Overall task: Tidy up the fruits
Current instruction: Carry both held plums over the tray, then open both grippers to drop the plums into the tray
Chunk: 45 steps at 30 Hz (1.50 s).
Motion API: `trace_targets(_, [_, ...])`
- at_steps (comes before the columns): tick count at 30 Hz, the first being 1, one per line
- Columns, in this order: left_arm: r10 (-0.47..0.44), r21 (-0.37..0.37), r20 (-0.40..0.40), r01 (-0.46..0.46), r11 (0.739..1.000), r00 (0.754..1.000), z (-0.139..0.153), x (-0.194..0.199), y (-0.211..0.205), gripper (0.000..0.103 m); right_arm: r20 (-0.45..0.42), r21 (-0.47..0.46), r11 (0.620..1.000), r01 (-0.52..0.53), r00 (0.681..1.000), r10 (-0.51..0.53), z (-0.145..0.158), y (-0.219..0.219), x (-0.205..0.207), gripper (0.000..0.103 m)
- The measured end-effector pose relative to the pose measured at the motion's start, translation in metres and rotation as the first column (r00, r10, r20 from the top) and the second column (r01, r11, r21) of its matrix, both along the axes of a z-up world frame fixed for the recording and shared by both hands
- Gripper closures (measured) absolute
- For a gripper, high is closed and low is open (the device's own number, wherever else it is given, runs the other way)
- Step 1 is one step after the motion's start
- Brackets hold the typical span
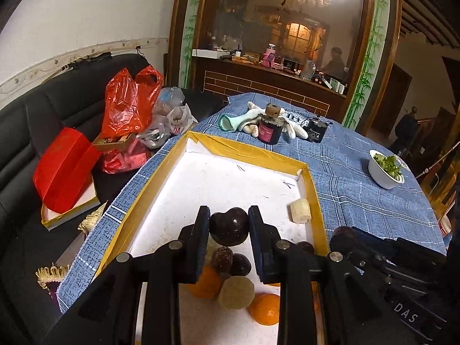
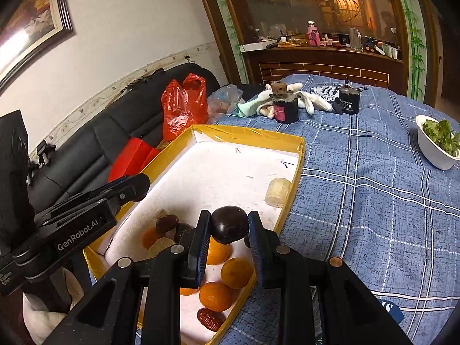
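Note:
A shallow yellow-rimmed box (image 1: 312,184) with a white floor lies on the blue checked tablecloth; it also shows in the right wrist view (image 2: 299,155). My left gripper (image 1: 229,224) is shut on a dark purple passion fruit (image 1: 229,227) above the box's near half. My right gripper (image 2: 229,225) is shut on another dark passion fruit (image 2: 229,224) over the box's right rim. Below lie several oranges (image 2: 237,271), dark passion fruits (image 1: 241,264), a red date (image 2: 210,318) and pale sugarcane pieces (image 1: 235,291), one lying apart (image 2: 277,192).
A white bowl of greens (image 2: 437,143) stands at the table's right. Two dark jars (image 1: 270,128) and white gloves (image 1: 293,129) lie beyond the box. Red plastic bags (image 1: 129,106) and a red box sit on the black sofa at left.

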State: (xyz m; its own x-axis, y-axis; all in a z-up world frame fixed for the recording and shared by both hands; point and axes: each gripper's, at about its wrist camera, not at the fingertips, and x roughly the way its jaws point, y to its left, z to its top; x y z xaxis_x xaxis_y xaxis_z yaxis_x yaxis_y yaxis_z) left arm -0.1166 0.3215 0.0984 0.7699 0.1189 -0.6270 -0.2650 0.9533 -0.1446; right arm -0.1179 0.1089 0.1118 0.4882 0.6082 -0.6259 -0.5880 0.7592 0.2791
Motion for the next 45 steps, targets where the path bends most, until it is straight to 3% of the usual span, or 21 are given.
trace_targets(18, [-0.006, -0.001, -0.014, 0.006, 1.0, 1.0, -0.005, 0.002, -0.003, 0.077, -0.004, -0.004, 1.0, -0.004, 1.0, 0.004, -0.001, 0.003, -0.002, 0.073])
trace_targets(24, [0.015, -0.036, -0.035, -0.016, 0.999, 0.999, -0.012, 0.005, 0.017, 0.077, -0.02, -0.004, 1.0, -0.021, 1.0, 0.021, -0.005, 0.006, -0.004, 0.073])
trace_targets(30, [0.078, -0.047, -0.061, -0.081, 0.996, 0.995, -0.021, 0.0, 0.046, 0.077, -0.068, 0.01, 0.993, -0.114, 0.991, 0.115, -0.013, 0.017, -0.019, 0.073])
trace_targets(36, [0.057, -0.053, -0.093, -0.062, 0.997, 0.994, -0.031, 0.006, 0.045, 0.077, -0.109, -0.007, 0.978, -0.209, 0.972, 0.207, -0.029, 0.037, -0.033, 0.073])
trace_targets(45, [0.053, -0.072, -0.134, -0.063, 0.995, 0.99, -0.038, 0.027, 0.053, 0.077, -0.084, -0.089, 0.986, -0.145, 0.987, 0.137, -0.039, 0.045, 0.003, 0.073])
